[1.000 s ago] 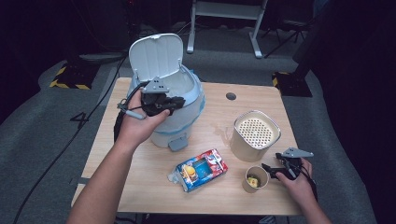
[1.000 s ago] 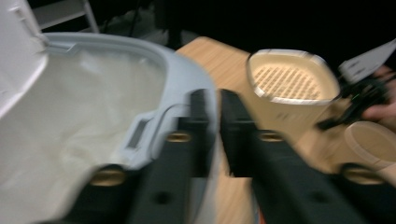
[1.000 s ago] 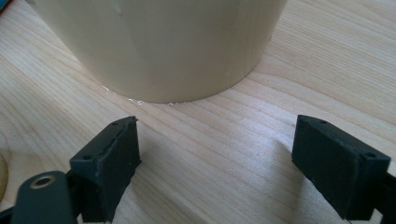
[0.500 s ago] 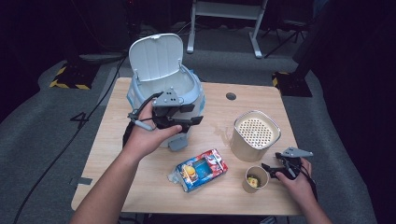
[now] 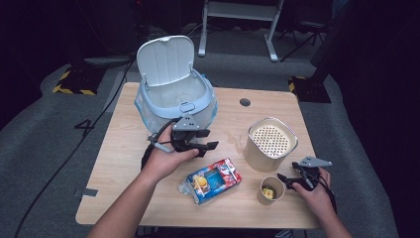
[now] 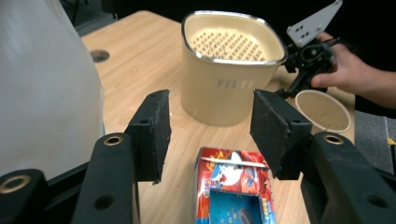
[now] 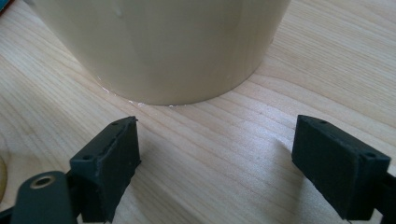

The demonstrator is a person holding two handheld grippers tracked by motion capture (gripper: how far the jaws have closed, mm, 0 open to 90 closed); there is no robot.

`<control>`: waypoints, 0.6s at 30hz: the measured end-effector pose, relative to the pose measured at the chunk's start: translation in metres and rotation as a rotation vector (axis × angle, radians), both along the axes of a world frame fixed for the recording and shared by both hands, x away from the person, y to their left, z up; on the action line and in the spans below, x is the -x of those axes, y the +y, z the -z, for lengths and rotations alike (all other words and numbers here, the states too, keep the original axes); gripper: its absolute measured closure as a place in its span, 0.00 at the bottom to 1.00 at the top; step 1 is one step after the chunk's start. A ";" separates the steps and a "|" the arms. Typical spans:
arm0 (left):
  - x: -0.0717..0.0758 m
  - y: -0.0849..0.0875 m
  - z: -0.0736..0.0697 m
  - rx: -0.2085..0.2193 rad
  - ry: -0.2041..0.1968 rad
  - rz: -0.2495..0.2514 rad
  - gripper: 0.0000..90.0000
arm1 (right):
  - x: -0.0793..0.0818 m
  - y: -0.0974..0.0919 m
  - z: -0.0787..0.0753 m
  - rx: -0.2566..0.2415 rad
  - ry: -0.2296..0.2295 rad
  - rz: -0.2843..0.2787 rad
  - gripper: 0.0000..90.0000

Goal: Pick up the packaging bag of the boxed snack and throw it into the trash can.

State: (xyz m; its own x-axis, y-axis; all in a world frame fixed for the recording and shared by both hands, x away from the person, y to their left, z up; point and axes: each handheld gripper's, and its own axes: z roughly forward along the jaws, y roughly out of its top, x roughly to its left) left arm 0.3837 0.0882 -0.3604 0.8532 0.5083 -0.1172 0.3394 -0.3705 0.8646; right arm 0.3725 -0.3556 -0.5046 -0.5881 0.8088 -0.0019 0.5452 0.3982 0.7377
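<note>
The left tongs (image 5: 208,147), jaws just opened and empty, hang above the red-and-blue printed carton (image 5: 212,180) lying flat on the desk (image 5: 119,163) just before them; its long axis runs between the jaws. The right tongs (image 5: 289,181) gape empty, farther off.

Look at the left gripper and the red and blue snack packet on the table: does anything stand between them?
Nothing visible does. The left gripper hangs with its jaws open and empty just above the snack packet, with bare tabletop around it. The cream perforated container stands beyond the packet, not in the path.
</note>
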 end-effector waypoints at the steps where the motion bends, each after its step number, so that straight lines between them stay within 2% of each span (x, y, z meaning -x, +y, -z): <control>1: 0.000 0.000 0.004 0.003 0.007 -0.009 0.54 | 0.000 0.000 0.000 0.000 0.000 0.000 0.17; 4: 0.001 -0.001 0.016 0.000 0.015 -0.042 0.54 | 0.000 0.000 0.000 0.000 0.000 0.000 0.17; 6: 0.001 -0.001 0.027 -0.005 0.051 -0.055 0.55 | 0.000 0.000 0.000 0.000 0.000 0.000 0.17; 7: 0.001 -0.002 0.037 -0.019 0.068 -0.054 0.55 | 0.000 0.000 0.000 0.000 0.000 0.000 0.17; 9: 0.000 -0.004 0.048 -0.023 0.085 -0.056 0.57 | 0.000 0.000 0.000 0.000 0.000 0.000 0.17; 11: 0.000 -0.004 0.052 -0.030 0.095 -0.050 0.60 | 0.000 0.000 0.000 0.000 0.000 0.000 0.17; 13: -0.002 -0.007 0.066 -0.037 0.125 -0.045 0.62 | 0.000 0.000 0.000 0.000 -0.001 0.000 0.17; 14: -0.003 -0.008 0.075 -0.045 0.146 -0.046 0.66 | 0.000 0.000 0.000 0.000 0.000 0.000 0.17; 17: -0.004 -0.009 0.082 -0.045 0.164 -0.045 0.73 | 0.000 0.000 0.000 0.000 0.000 0.000 0.17; 18: -0.005 -0.009 0.086 -0.046 0.182 -0.041 0.73 | 0.000 0.000 0.000 0.000 0.000 0.001 0.17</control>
State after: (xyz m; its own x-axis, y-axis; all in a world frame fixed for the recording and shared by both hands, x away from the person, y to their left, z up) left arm 0.3883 0.0790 -0.4465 0.7986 0.5506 -0.2432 0.5040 -0.3909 0.7701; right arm 0.3724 -0.3556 -0.5045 -0.5876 0.8091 -0.0014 0.5457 0.3976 0.7376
